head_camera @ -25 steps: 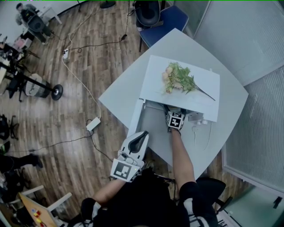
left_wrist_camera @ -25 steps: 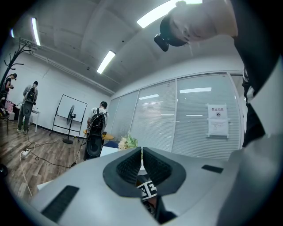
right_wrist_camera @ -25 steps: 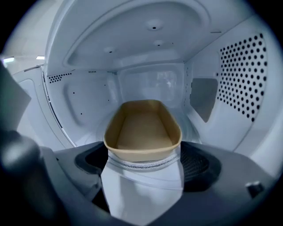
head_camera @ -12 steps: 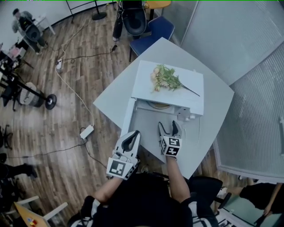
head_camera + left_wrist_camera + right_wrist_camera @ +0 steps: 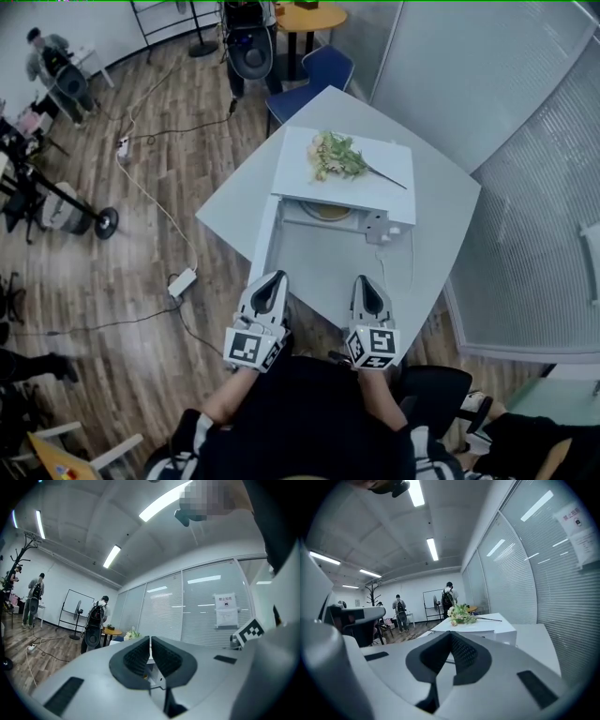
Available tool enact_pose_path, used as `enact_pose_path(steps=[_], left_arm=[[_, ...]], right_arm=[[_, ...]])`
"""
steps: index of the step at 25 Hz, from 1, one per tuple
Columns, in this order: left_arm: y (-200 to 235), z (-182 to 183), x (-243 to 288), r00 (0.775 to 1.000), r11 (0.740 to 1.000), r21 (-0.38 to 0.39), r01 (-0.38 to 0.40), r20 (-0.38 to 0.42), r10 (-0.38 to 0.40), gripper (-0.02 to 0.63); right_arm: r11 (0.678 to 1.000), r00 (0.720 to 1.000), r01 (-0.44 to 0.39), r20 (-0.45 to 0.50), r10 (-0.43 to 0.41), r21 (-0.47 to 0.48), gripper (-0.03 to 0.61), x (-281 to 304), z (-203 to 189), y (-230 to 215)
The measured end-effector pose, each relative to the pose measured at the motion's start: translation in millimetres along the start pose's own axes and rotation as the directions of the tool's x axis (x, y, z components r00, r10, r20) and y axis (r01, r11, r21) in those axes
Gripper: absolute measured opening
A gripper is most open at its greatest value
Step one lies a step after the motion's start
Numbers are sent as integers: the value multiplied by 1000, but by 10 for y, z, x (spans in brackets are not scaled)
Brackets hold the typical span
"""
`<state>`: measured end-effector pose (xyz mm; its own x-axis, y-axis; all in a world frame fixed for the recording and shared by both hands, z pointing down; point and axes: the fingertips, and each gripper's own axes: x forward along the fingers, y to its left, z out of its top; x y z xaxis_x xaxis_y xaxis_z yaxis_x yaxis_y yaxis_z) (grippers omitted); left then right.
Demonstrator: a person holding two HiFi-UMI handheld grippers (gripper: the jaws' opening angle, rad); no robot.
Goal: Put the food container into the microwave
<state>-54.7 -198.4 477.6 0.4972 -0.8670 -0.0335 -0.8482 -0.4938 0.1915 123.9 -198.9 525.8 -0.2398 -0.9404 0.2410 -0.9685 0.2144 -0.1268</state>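
Holding the left gripper and the right gripper side by side at the near edge of the desk, well apart from the microwave at the far side. Showing, in the left gripper view, fingers pressed together with nothing between them. Showing the same in the right gripper view: fingers shut on empty air.

Probably held back there to leave room for the door, open on the left and reaching toward the near side. Finding just inside the open cavity what is likely the food container, a round tan shape too small to tell from a turntable. Judging by that, seems done bar closing the door.

Sweeping the door shut would suit the left gripper, being nearest to it. Worth minding the flowers lying loose on top of the microwave and the thin cable trailing on the desk at the right, either easily shaken or snagged.
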Motion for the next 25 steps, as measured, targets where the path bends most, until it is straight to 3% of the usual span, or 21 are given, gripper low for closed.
enact_pose_path(steps=[11,25], left_arm=[[-159,-52,-212,1000,1000,-6,12,9,-12,31],[-216,-86,-280,1000,1000,-11,14,19,-14,31]], right_arm=[[1000,1000,-20,22,20,6,23,-395,-23,123],[1000,999,-23,28,23,10,23,-484,-60,111]])
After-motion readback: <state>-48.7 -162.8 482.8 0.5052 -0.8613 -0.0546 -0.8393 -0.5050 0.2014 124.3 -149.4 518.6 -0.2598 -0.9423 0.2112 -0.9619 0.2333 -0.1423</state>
